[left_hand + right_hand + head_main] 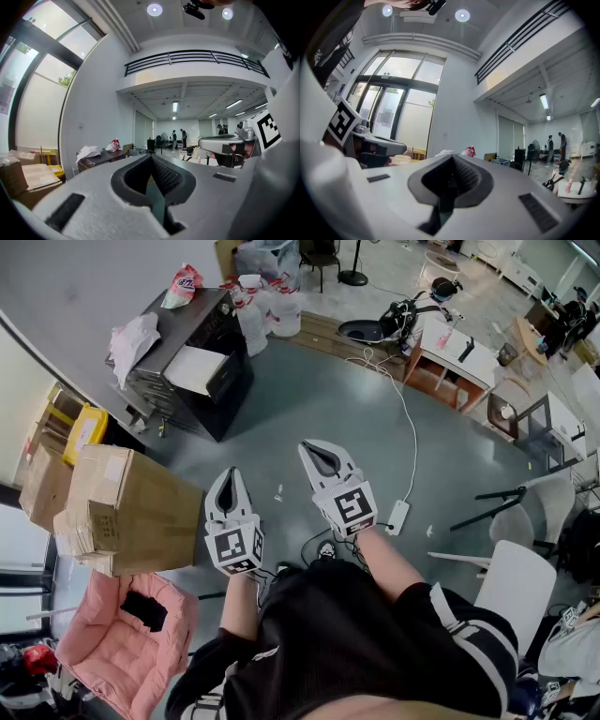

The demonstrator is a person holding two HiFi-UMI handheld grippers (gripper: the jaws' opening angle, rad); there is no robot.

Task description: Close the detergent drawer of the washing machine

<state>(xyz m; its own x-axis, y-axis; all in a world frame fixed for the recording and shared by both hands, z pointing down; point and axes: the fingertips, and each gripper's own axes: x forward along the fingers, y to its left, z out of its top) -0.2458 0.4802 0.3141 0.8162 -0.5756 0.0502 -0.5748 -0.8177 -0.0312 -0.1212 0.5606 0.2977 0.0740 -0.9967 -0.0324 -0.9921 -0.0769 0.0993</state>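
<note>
No washing machine or detergent drawer shows in any view. In the head view my left gripper (pixel 228 476) and right gripper (pixel 317 451) are held side by side in front of my body, above a grey floor (pixel 309 399). Both are shut with nothing between the jaws. Seen in its own view, the left gripper (pixel 151 157) points level into a large open room, its jaws together, with the right gripper (pixel 225 141) beside it. The right gripper (pixel 452 157) also has its jaws together in its own view, and the left gripper (pixel 370 140) shows at that view's left.
Cardboard boxes (pixel 122 512) stand to my left, with a pink padded seat (pixel 122 634) below them. A black cabinet (pixel 192 362) with bags on top is ahead on the left. A power strip (pixel 397 517) and its cable lie on the floor. White chairs (pixel 520 568) stand at the right.
</note>
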